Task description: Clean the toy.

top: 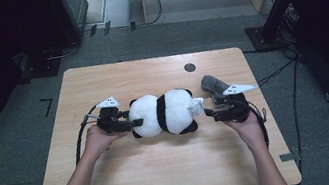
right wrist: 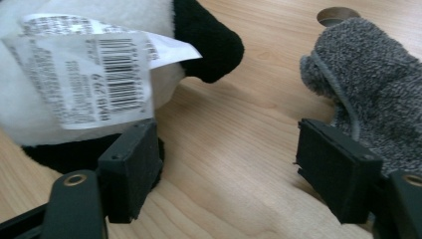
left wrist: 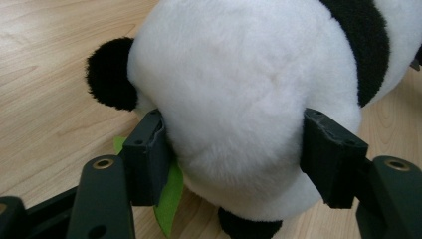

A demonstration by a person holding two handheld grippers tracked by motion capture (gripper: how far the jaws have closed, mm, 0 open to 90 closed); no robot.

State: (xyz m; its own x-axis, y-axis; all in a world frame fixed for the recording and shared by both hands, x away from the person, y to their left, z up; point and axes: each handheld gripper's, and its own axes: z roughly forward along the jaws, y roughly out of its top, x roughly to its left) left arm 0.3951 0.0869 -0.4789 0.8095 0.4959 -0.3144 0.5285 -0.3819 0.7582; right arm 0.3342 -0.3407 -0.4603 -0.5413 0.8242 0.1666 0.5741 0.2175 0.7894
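Presently we have the table (top: 116, 181) bearing a toy panda (top: 163, 114) lying mid-table. Our left gripper (left wrist: 234, 149) clamps its white head to steady it; our right gripper (right wrist: 226, 169), jaws apart, nears its paper tag (right wrist: 84, 69), beside a grey sock (right wrist: 368, 84).

panda (left wrist: 239, 89) cut off at the top and right edges of the left gripper view, green piece (left wrist: 169, 199) mostly hidden beneath it, tag (right wrist: 84, 74) print too small to read, grey cloth (right wrist: 368, 84) cut by the right edge
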